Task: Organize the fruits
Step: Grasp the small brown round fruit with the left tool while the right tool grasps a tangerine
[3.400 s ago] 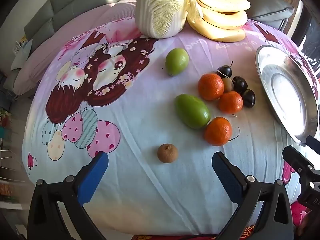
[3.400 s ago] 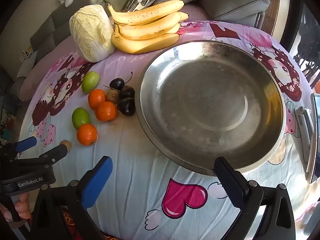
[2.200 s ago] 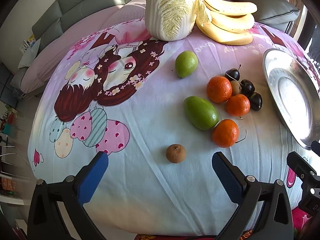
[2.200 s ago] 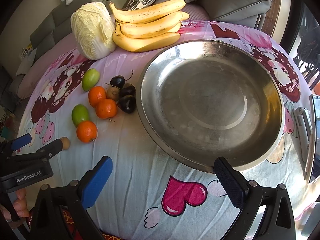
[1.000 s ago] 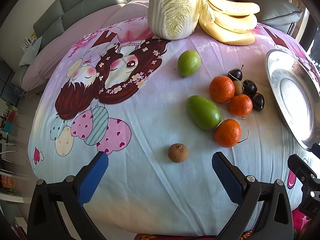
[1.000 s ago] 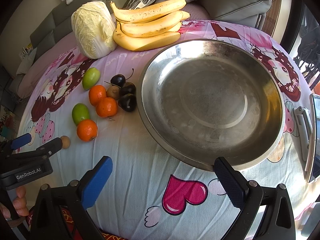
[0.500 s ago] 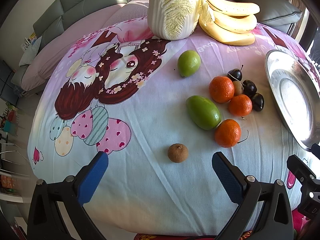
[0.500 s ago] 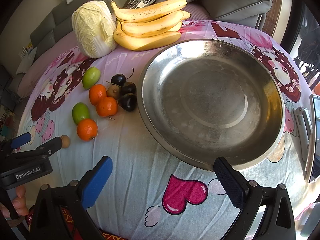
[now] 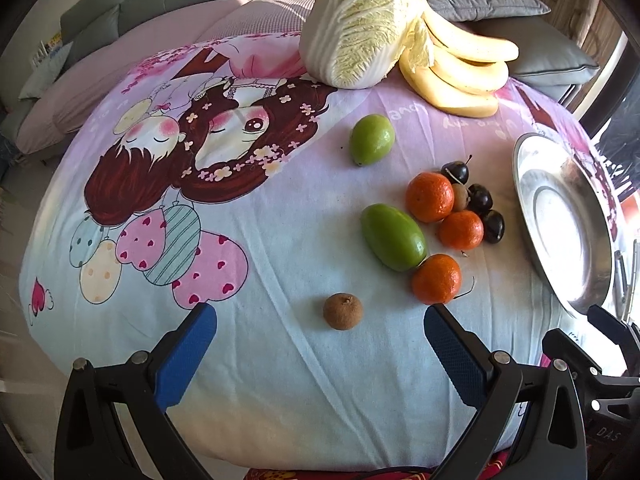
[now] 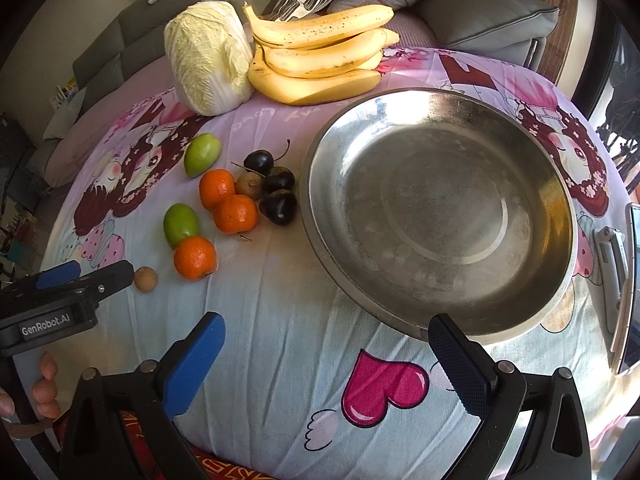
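My left gripper (image 9: 320, 336) is open over the table's near edge, and a small brown fruit (image 9: 343, 311) lies on the cloth just ahead, between its fingers. Past it sit a long green fruit (image 9: 393, 237), three oranges (image 9: 436, 279), dark plums (image 9: 480, 198) and a rounder green fruit (image 9: 371, 139). My right gripper (image 10: 326, 350) is open and holds nothing, its right finger close to the near rim of the big empty steel bowl (image 10: 440, 216). In the right wrist view the same fruits (image 10: 228, 204) cluster left of the bowl, and the left gripper (image 10: 86, 274) shows at the far left.
A napa cabbage (image 10: 208, 58) and a bunch of bananas (image 10: 320, 52) lie at the table's far side, with sofa cushions (image 10: 484, 16) behind. A phone (image 10: 630, 288) and a small tool lie at the right edge. A hand (image 10: 44, 384) grips the left handle.
Both views have drifted only slightly over the last seconds; the left gripper edged a little leftward. No fruit has moved, and both grippers have stayed open.
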`<state>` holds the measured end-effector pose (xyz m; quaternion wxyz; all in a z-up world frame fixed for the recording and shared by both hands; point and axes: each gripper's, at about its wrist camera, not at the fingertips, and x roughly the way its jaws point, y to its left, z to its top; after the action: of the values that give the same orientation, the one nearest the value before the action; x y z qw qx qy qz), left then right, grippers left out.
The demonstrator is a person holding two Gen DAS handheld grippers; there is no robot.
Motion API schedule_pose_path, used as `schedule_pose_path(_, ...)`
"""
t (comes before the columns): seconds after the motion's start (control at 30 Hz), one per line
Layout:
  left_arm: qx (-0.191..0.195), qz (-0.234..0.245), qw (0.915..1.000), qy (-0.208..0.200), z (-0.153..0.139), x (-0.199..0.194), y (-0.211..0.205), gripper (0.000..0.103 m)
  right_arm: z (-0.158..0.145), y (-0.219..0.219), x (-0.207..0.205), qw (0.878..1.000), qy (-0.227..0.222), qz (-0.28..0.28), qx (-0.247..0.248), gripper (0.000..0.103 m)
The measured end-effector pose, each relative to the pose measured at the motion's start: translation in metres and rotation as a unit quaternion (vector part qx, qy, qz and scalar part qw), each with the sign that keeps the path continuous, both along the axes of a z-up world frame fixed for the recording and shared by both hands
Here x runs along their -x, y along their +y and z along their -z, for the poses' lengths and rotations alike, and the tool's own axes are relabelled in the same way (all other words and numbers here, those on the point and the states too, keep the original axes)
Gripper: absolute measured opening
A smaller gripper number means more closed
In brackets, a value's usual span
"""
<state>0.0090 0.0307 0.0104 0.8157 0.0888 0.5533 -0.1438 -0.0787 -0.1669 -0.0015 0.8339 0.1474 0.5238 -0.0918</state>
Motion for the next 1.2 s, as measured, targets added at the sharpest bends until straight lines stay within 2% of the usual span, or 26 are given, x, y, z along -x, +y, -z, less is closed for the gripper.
schedule_pose_path(0.2,0.029,0.009,0.9992,-0.027,-0.010,-0.005,0.011,0.103,-0.006,0.012,-0.011,1.000,-0.002,-0.028,-0.005,0.103)
schedule_pose_path(0.4,0.067,0.005,0.9975,-0.024,-0.010,-0.010,0.023,0.103,-0.008,0.026,-0.019,0.998,-0.006,-0.057,-0.013,0.103)
schedule_pose_path(0.53,0.072,-0.002,0.9970,-0.031,-0.010,-0.013,0.031,0.103,-0.007,0.034,-0.025,0.997,-0.009,-0.074,-0.022,0.103)
schedule_pose_path(0.8,0.062,0.004,0.9980,-0.007,0.001,-0.015,0.040,0.103,-0.002,0.051,-0.035,0.994,-0.011,-0.106,-0.027,0.103)
schedule_pose_path(0.9,0.073,0.005,0.9972,0.013,0.008,-0.016,0.042,0.102,0.001,0.057,-0.040,0.992,-0.013,-0.118,-0.034,0.103)
schedule_pose_path(0.93,0.076,0.007,0.9969,0.018,0.010,-0.017,0.041,0.101,0.003,0.059,-0.043,0.992,-0.013,-0.122,-0.036,0.103)
schedule_pose_path(1.0,0.079,0.017,0.9963,0.030,0.014,-0.016,0.038,0.090,0.007,0.063,-0.048,0.991,-0.013,-0.129,-0.037,0.101)
schedule_pose_path(1.03,0.081,0.023,0.9958,0.036,0.016,-0.016,0.036,0.088,0.009,0.065,-0.050,0.990,-0.011,-0.133,-0.037,0.100)
schedule_pose_path(1.1,0.085,0.032,0.9946,0.052,0.021,-0.016,0.033,0.078,0.011,0.069,-0.054,0.989,-0.011,-0.142,-0.035,0.091)
schedule_pose_path(1.2,0.096,0.038,0.9919,0.073,0.028,-0.018,0.031,0.063,0.014,0.074,-0.060,0.988,-0.013,-0.155,-0.024,0.086)
